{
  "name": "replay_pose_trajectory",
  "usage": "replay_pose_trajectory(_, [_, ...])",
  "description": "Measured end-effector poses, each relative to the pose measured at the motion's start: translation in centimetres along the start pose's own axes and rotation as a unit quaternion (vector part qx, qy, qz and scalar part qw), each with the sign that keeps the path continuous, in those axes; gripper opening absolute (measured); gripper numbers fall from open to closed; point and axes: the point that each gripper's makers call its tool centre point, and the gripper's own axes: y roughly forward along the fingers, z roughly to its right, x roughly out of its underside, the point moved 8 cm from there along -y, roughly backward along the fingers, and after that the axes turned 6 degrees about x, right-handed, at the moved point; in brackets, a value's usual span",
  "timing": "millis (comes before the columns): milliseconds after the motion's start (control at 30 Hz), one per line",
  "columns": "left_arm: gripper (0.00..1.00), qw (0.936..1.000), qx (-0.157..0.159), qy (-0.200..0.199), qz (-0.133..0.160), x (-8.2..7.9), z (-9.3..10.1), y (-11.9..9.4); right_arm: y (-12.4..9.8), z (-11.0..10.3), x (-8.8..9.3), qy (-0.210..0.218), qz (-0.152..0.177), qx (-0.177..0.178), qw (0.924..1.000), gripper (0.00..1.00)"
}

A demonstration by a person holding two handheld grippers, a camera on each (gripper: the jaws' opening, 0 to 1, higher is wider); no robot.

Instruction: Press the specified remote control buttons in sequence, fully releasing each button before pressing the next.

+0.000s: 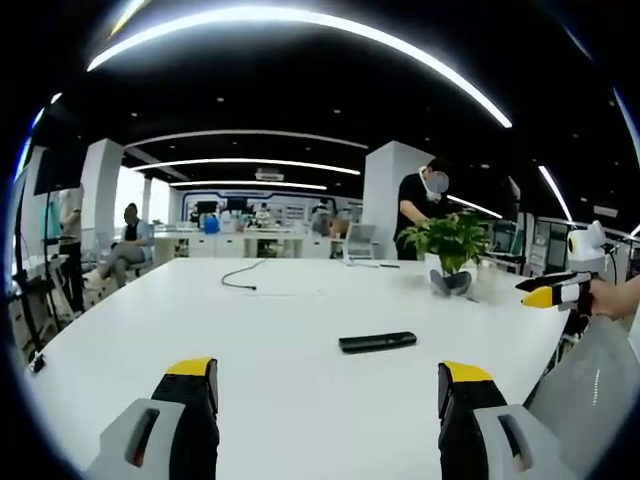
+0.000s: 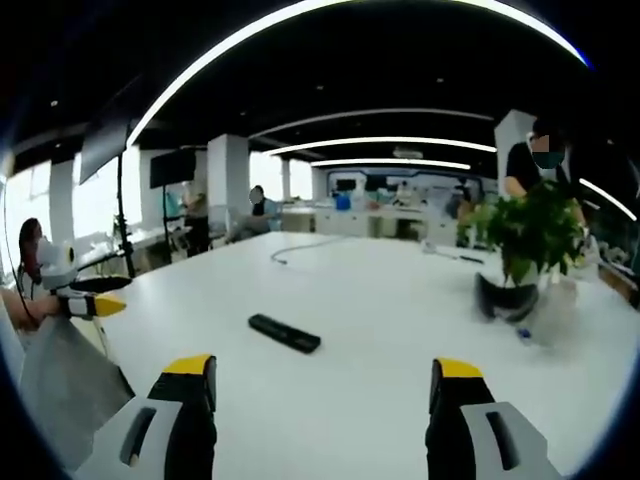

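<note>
Open-plan office, dark ceiling [image 1: 300, 90] crossed by long curved light strips [image 1: 330, 30], white pillars [image 1: 385, 195], rows of desks and shelving far back. Several people in the background: one seated at the left in the left gripper view [image 1: 128, 245], one standing in a dark shirt behind the plant [image 1: 420, 205].

Large white table [image 1: 290, 380] takes up the lower half of both views, its surface matte and mostly bare. A thin dark cable [image 1: 240, 280] lies looped on the far part of the table.

Potted green plant [image 1: 450, 250] in a dark pot stands near the table's far right edge in the left gripper view; in the right gripper view it sits closer, at the right.

Black remote control [image 1: 377, 342] lies flat on the table, near the middle, well apart from the plant and the cable. It lies ahead of both grippers, touching neither; in the right gripper view it sits left of centre.

Left gripper [image 1: 325, 385]: jaws spread wide, yellow-tipped, nothing between them, held above the near table edge. It also shows at the left rim of the right gripper view.

Right gripper [image 2: 325, 385]: jaws likewise spread wide apart, empty, above the table. Its yellow tip also shows at the right rim of the left gripper view.
</note>
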Motion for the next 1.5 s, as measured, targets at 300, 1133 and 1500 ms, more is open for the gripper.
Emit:
replay_pose_trajectory(300, [0.94,1.0000,-0.003,-0.003,0.001,0.0,0.0,0.0,0.0,0.4,0.1,0.008,0.004,0.002,1.0000,0.86])
replay_pose_trajectory(1133, [0.95,0.9991,0.037,-0.018,0.009,-0.3,0.7,0.4,-0.4,0.4,-0.4,0.007,0.020,0.004,0.9998,0.78])
replay_pose_trajectory(1500, [0.94,0.9990,0.039,-0.014,-0.015,0.1,0.8,0.5,-0.5,0.6,-0.4,0.012,0.022,0.010,0.9996,0.77])
